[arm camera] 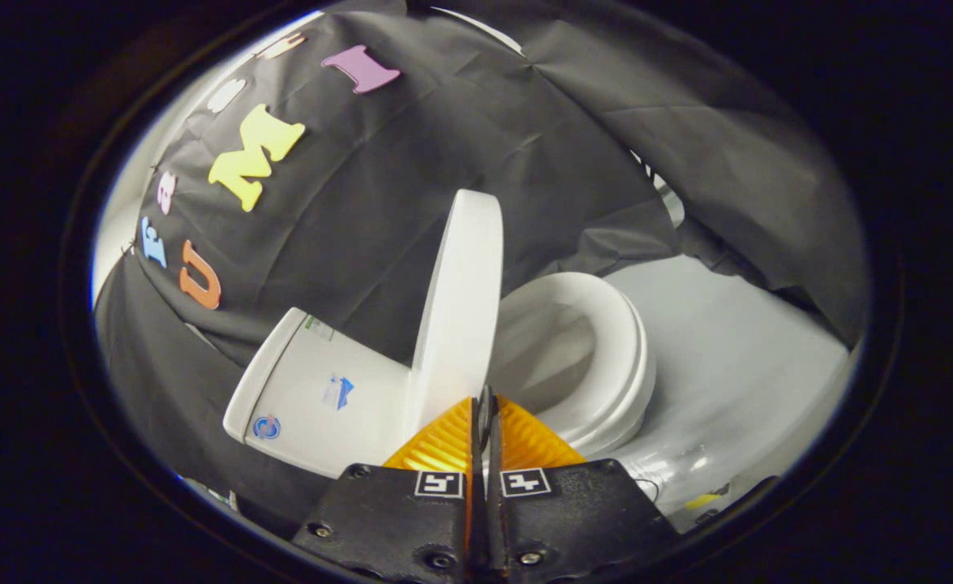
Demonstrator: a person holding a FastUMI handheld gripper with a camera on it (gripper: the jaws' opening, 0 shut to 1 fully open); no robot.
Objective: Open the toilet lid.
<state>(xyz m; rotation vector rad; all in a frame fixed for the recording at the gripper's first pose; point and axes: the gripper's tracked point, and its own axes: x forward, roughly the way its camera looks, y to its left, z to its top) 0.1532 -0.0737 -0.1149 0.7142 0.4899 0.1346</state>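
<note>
Your gripper [484, 405], fingers closed together, faces the raised lid [460, 308]; open room lies over the seat [606, 357].

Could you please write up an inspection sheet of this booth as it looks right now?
Surface: pale grey floor under and beside the toilet.
Job's things: white plastic toilet lid raised, standing nearly upright between the white ceramic tank and the white oval seat; seat down, bowl exposed.
Clutter: a small yellow item on the floor near the toilet base; too small to identify.
Grippers: gripper fingers together with nothing between them, tips just short of the lid's lower edge.
Cables: a thin dark cable beside the gripper body.
Surroundings: black cloth wall behind the toilet.
</note>
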